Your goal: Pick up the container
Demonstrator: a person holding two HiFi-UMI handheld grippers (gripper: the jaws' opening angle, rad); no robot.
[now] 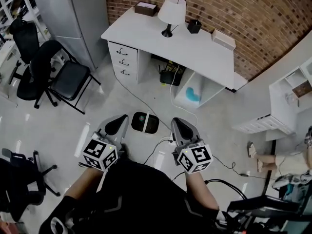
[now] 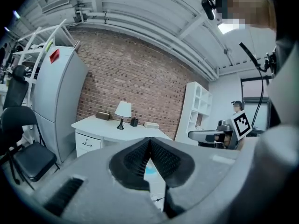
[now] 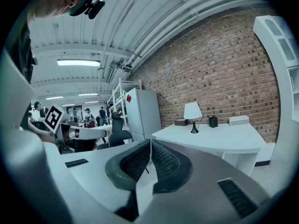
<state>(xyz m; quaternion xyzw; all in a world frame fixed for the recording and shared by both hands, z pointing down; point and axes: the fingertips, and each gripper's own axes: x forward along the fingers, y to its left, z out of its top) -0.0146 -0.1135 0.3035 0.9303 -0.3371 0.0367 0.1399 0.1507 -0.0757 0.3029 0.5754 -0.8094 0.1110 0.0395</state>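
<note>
A small black container (image 1: 194,26) stands on the white desk (image 1: 195,52) by the brick wall, just right of the lamp (image 1: 171,12). It also shows far off as a small dark container (image 2: 134,122) in the left gripper view and as the same container (image 3: 213,122) in the right gripper view. My left gripper (image 1: 116,126) and right gripper (image 1: 183,128) are held side by side over the floor, well short of the desk. The left gripper (image 2: 149,141) is shut and holds nothing. The right gripper (image 3: 150,142) is shut too, with nothing between its pads.
A brown box (image 1: 146,8) and a white box (image 1: 223,39) also lie on the desk. A black round device (image 1: 145,123) and cables (image 1: 161,145) lie on the floor ahead. Black chairs (image 1: 53,74) and a grey cabinet (image 1: 73,13) stand left, white shelving (image 1: 292,94) right.
</note>
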